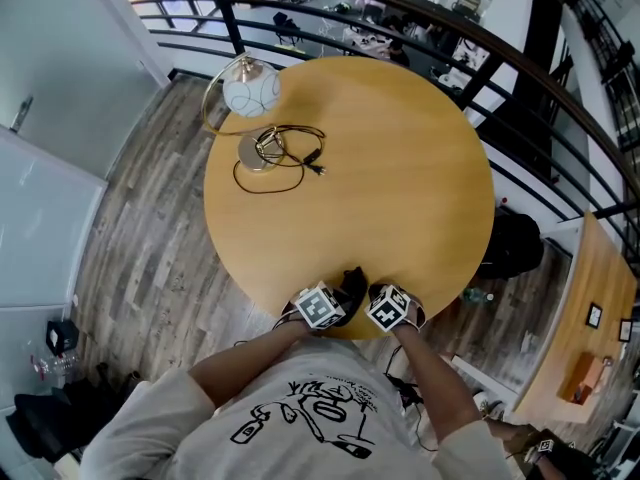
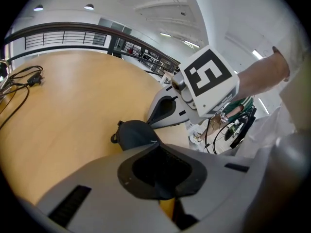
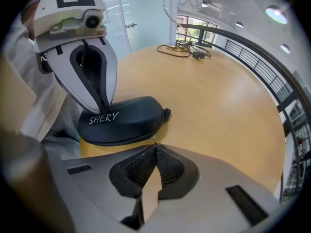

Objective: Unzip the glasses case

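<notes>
Near edge: one black glasses case (image 3: 124, 120) lies at the near rim of the round table (image 1: 400, 168), just before the person, with one gripper at either side.
Left gripper (image 2: 156, 143): jaws drawn together, tips set on the case's top by the white lettering. Whether they pinch any of it cannot be told.
Right gripper (image 3: 155, 147): jaws closed at the tips on a thin silvery zip pull (image 3: 154, 138) at the case's seam.
Case state: the seam reads closed along the side shown.
Open room: bare tabletop runs from the case across the middle and right of the table to the far rim.
Far left: one globe lamp (image 1: 250, 88), with one black cable (image 1: 290, 158) looped beside its base, well apart from the case.
Beyond the rim: wood floor (image 1: 150, 218) to the left, a dark railing (image 1: 400, 18) behind.
Count: two grippers, two marker cubes, one case, one lamp, one cable.
Hidden: in the head view the marker cubes and hands cover most of the case. The pull is very small and its shape is unclear.
</notes>
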Tool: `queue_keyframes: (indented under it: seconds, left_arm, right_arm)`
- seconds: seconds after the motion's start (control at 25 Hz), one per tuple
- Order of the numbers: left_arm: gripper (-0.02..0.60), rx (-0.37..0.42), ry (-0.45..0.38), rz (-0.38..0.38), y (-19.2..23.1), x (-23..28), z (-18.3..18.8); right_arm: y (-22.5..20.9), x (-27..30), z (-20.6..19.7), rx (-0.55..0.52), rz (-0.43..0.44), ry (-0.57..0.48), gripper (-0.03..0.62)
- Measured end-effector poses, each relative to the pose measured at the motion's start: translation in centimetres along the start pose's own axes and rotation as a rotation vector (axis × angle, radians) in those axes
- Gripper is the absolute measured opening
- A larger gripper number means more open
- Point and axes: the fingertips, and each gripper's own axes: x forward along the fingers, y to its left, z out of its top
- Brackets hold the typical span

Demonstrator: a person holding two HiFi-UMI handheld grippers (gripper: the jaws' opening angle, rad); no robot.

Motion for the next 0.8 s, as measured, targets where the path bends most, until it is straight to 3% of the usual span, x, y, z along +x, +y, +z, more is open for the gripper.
queue_keyframes:
  seconds: [0.24, 0.4, 0.56, 0.8]
  left_arm:
    - [0.006, 0.031, -0.014, -0.023, -1.3, -0.3, 1.3]
    - [0.006, 0.074, 0.018, -0.053, -2.8, 1.1, 1.1]
    - [0.006, 0.105, 0.067, -0.064, -3.0, 2.6, -0.2]
    - [0.006, 0.106, 0.067, -0.064, -3.4, 2.2, 0.1]
  right_arm:
    - [1.8, -0.6, -2.8, 0.169, 0.040, 0.028, 0.023]
    - [4.0, -1.0, -3.7, 0.220, 0.089, 0.011, 0.022]
    - [4.7, -1.1, -4.0, 0.208, 0.105, 0.009, 0.023]
    - [2.7, -1.4, -4.0, 0.097, 0.048, 0.024, 0.023]
